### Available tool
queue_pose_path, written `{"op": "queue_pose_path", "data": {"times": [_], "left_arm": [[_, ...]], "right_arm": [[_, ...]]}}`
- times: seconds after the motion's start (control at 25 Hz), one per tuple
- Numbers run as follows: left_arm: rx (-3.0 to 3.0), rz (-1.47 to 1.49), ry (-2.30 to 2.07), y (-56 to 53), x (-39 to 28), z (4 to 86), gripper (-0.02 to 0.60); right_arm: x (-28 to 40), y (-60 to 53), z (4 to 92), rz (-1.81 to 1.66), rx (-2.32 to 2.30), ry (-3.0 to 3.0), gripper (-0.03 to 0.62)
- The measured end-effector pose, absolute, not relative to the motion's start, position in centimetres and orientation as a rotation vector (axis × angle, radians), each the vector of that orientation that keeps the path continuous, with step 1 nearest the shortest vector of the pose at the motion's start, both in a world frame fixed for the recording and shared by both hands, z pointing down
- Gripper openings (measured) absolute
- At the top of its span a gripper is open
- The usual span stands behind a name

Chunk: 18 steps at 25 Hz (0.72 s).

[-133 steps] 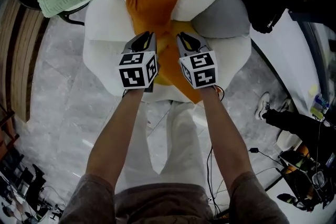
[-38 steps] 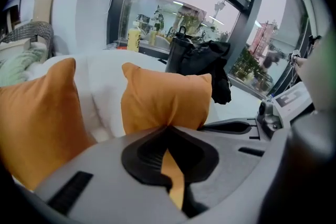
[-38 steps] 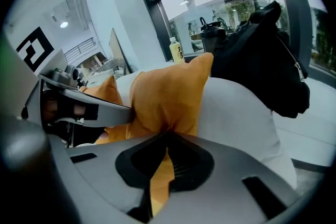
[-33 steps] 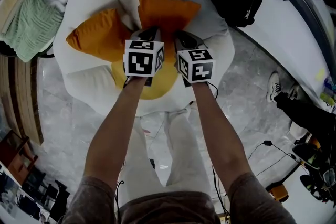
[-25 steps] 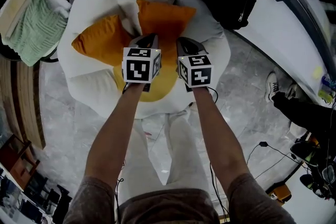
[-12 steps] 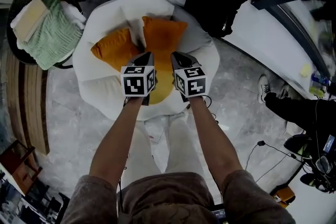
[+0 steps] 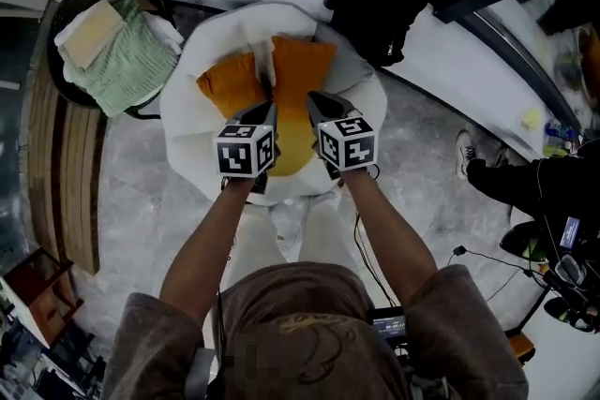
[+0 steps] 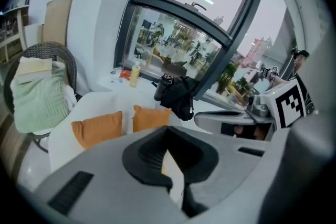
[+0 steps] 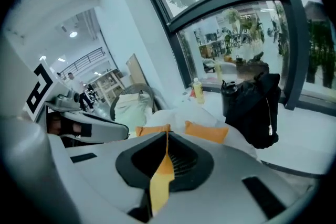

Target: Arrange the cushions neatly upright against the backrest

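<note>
Cushions from the head view: two orange ones, the left cushion (image 7: pixel 232 81) and the right cushion (image 7: pixel 302 70), stand upright side by side against the backrest (image 7: pixel 248 22) of a round white chair, behind its yellow seat pad (image 7: pixel 292 141). The left tongs (image 7: pixel 265 108) and right tongs (image 7: pixel 322 103) hang over the seat, clear of both cushions. Left gripper view: jaws pressed together, holding nothing. Right gripper view: jaws closed to a slit, empty — only yellow shows through it.

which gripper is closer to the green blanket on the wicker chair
Left. The left gripper is over the white seat with the green blanket off to its left; the right gripper sits on the left one's far side, toward the black bag.
</note>
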<state>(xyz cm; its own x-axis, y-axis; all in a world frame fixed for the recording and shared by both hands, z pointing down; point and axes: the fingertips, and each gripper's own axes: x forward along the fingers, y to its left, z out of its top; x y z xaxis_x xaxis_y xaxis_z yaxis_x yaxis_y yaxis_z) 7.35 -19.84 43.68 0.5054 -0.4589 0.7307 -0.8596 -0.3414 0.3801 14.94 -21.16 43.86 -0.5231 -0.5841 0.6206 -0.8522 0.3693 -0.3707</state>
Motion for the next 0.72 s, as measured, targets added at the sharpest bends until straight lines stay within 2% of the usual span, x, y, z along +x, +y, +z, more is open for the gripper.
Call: {"op": "queue_pose_path", "data": {"times": [0.72], "left_arm": [[2.381,0.521,-0.886,-11.0,8.8,22.6,0.005]], "right_arm": [[12.7,-11.9,20.2,0.592,1.116,-2.631,0.026]]}}
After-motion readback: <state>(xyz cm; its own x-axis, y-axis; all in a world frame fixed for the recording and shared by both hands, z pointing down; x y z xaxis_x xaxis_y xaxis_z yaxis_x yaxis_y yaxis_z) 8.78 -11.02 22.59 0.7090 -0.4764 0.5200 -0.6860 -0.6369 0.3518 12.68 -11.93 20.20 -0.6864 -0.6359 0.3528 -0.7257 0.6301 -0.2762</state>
